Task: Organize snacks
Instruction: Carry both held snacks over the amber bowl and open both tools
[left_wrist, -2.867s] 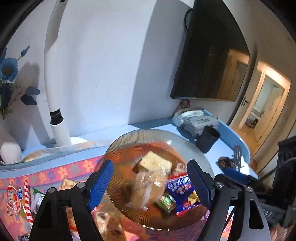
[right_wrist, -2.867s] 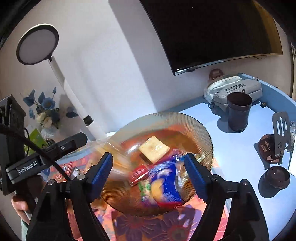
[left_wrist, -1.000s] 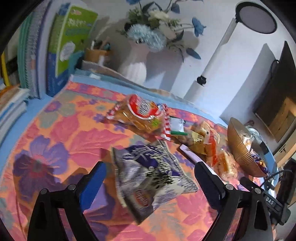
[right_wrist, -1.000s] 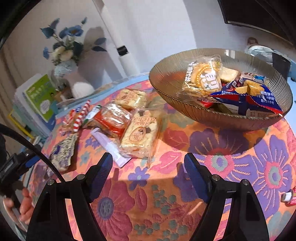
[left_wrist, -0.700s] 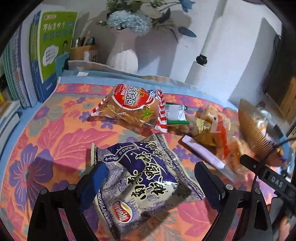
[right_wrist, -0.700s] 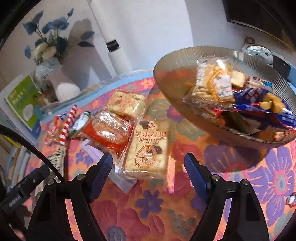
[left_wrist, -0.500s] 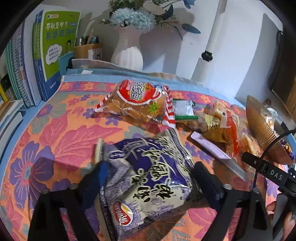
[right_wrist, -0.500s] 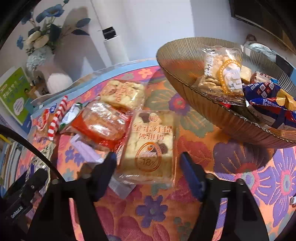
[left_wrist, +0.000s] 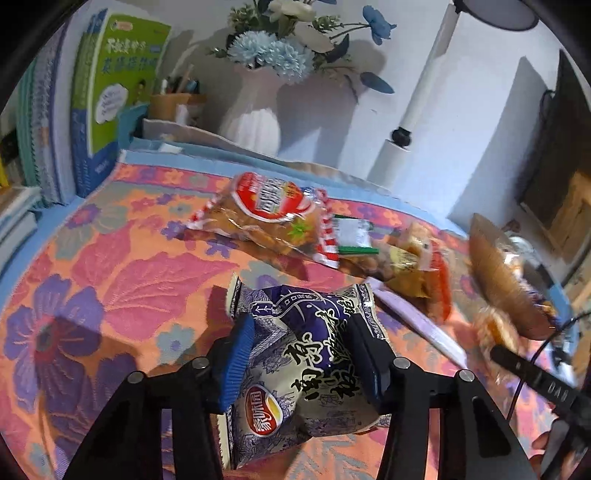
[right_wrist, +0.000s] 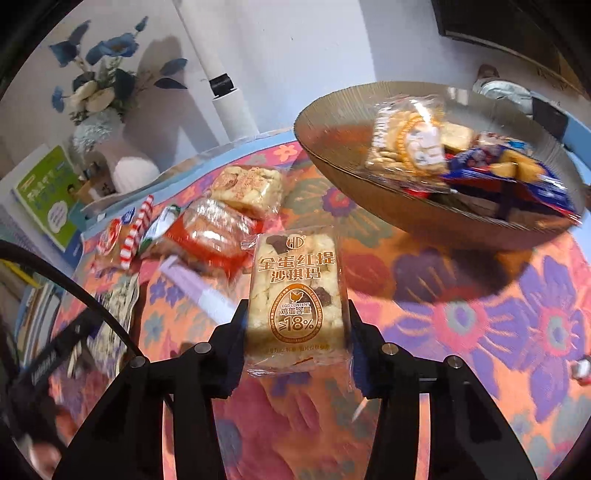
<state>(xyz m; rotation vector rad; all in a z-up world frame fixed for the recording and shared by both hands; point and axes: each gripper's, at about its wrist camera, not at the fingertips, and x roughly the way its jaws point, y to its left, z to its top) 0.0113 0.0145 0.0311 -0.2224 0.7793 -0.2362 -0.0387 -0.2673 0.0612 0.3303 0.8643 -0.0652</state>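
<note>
My left gripper (left_wrist: 301, 354) is shut on a purple-and-white chip bag (left_wrist: 306, 365) and squeezes its sides just over the floral cloth. My right gripper (right_wrist: 295, 332) is shut on a pale cake-bar packet with orange print (right_wrist: 297, 291). An amber glass bowl (right_wrist: 369, 177) holding several snack packets stands at the right in the right wrist view and shows at the right edge of the left wrist view (left_wrist: 495, 273). A red-and-white striped snack bag (left_wrist: 269, 218) lies beyond the chip bag.
Several loose packets lie between the grippers: an orange-wrapped cake (right_wrist: 210, 236), a pale cake (right_wrist: 247, 188) and a lilac strip (right_wrist: 195, 284). A white vase with blue flowers (left_wrist: 251, 125), books (left_wrist: 110, 96) and a white lamp post (left_wrist: 413, 118) stand at the back.
Both grippers came down from the bowl to the cloth. The left jaws closed onto the chip bag and the right jaws closed onto the cake-bar packet.
</note>
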